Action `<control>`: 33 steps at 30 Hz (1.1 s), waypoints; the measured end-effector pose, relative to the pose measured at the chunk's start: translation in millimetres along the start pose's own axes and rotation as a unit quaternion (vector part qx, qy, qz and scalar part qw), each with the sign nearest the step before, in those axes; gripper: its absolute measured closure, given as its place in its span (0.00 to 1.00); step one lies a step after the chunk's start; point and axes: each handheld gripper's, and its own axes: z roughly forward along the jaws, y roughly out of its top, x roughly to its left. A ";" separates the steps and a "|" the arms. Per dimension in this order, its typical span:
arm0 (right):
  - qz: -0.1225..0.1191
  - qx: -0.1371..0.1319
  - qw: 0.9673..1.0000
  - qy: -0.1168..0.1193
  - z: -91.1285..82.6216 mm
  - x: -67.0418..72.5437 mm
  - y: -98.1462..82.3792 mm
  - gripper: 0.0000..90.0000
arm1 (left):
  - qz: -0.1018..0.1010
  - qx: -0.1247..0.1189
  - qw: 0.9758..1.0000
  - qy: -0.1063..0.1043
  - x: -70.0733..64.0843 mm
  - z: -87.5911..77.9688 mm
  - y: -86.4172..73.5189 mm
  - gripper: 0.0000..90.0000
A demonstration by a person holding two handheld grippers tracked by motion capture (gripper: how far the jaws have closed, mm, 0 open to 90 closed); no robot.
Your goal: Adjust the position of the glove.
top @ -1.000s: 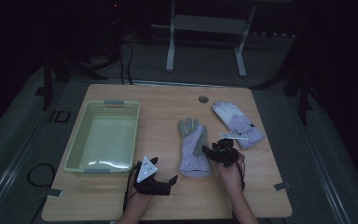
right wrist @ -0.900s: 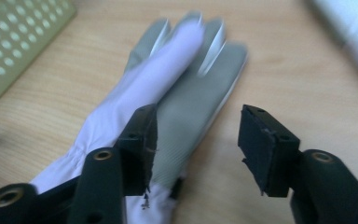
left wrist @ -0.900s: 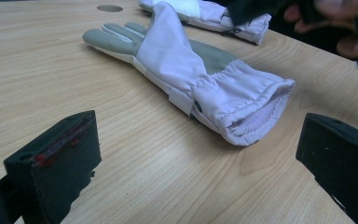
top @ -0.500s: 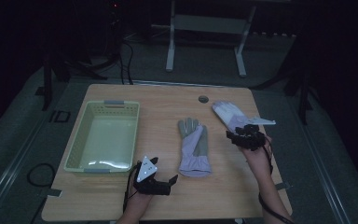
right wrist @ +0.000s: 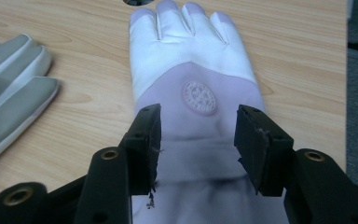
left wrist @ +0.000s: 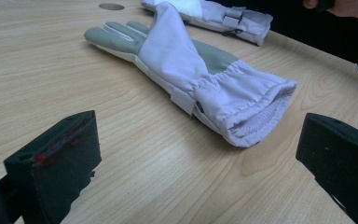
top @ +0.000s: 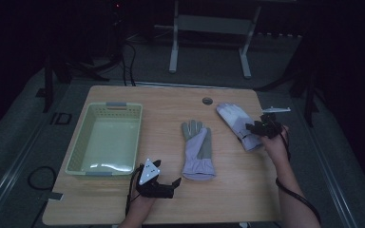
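Two pale lilac fabric gloves lie on the light wooden table (top: 123, 204), and neither is in the pale green slatted plastic basket (top: 76, 154) at its left — so, as we judge it, all the putting-away is left to do. We have our right gripper (top: 253, 127) over the cuff of the far glove, the one with the round emblem on its back (right wrist: 198, 74), near the table's right edge. Its jaws stand part open on either side of the cuff; we see the cloth between them, not pressed. Our left gripper (top: 175, 182) rests low on the table near the front edge, jaws wide apart and holding nothing, pointed at the open cuff of the nearer glove with the grey palm (left wrist: 186, 70), which lies mid-table, apart from the basket. Next, we reckon, comes closing on the cuff, then lifting it across — the basket is well off to the left.
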 end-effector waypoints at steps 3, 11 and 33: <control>-0.003 0.010 1.000 0.002 12.6 -5.2 3.8 0.55 | 0.002 0.001 1.000 0.002 -0.7 0.2 0.0 0.00; -0.009 0.027 1.000 0.012 41.6 -9.7 17.5 0.52 | -0.003 0.000 1.000 0.001 0.6 0.0 0.1 0.00; 0.015 0.072 0.996 0.057 56.8 -12.3 8.0 0.83 | 0.001 0.002 1.000 0.005 -1.2 -0.2 -0.2 0.00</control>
